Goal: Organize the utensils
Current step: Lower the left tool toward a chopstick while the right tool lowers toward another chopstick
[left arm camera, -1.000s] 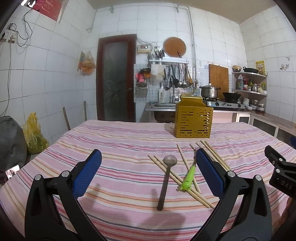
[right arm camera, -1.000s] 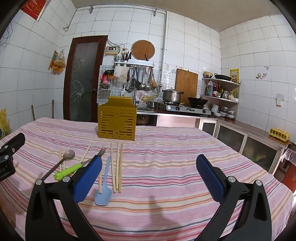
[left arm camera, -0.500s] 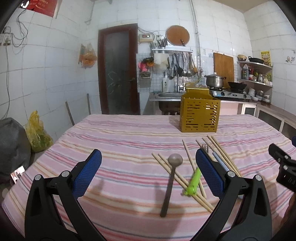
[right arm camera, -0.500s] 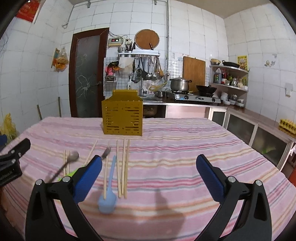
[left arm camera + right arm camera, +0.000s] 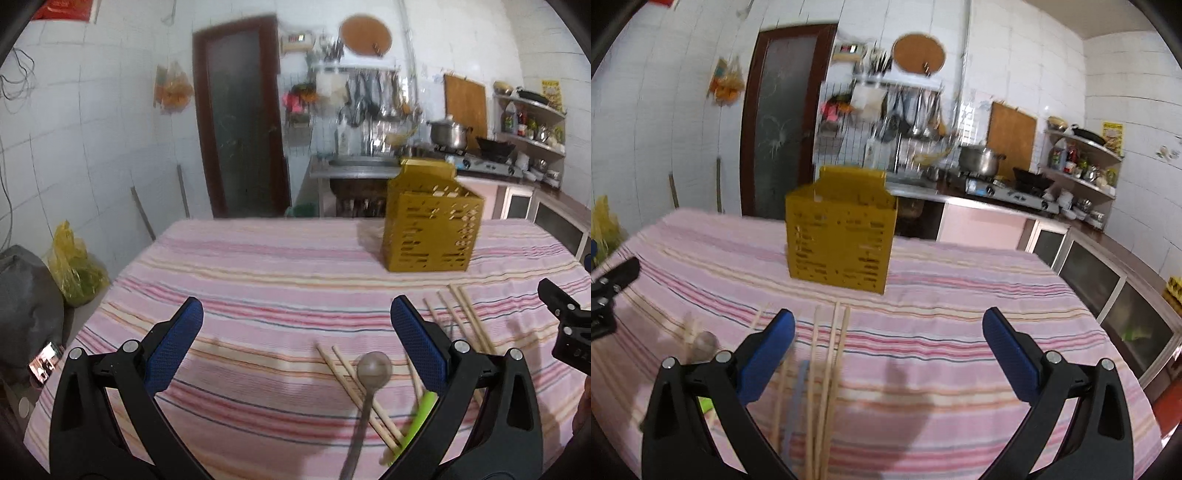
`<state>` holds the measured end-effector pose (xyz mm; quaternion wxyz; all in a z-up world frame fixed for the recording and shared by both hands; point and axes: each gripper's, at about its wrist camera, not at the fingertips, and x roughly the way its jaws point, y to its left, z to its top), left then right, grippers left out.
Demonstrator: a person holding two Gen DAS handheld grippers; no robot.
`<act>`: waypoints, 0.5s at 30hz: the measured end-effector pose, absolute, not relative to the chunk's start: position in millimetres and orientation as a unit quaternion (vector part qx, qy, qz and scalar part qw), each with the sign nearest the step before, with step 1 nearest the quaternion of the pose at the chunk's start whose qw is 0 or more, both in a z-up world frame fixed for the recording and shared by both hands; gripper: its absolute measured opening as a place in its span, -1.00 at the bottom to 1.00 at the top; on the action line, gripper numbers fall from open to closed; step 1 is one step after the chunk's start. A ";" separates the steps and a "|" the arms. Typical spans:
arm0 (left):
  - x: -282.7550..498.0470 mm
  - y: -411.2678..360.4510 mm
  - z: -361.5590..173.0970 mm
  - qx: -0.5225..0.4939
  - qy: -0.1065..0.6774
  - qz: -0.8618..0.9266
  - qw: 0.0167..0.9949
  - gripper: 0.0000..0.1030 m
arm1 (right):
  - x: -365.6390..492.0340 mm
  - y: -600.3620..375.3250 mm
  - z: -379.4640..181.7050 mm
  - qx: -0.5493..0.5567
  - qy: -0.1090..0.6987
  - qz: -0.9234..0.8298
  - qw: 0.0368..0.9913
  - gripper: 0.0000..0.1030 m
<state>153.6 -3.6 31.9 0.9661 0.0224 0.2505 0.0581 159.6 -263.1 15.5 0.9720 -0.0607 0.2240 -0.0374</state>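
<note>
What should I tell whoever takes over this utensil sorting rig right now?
Left gripper: open, empty, over the table.
Right gripper: open, empty, over the table.
Caddy: upright at the far side of the striped cloth; what it holds cannot be made out.
Spoon, green-handled fork and chopsticks lie loose on the cloth in front of the caddy. A pale blue utensil lies among the chopsticks, blurred.
Done: nothing visibly sorted.
Left: pick up each utensil and put it in the caddy. The spoon is probably easiest for the left gripper.
</note>
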 end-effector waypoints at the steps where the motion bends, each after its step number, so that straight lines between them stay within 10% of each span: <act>1: 160.0 -1.2 28.2 0.016 0.261 0.060 0.963 0.90 | 169.6 -263.7 12.1 -0.061 0.235 -0.035 0.969 0.93; 15: 213.2 13.3 -45.8 -0.010 0.380 0.077 0.922 0.90 | 250.3 -278.6 -51.5 -0.042 0.354 -0.033 0.934 0.93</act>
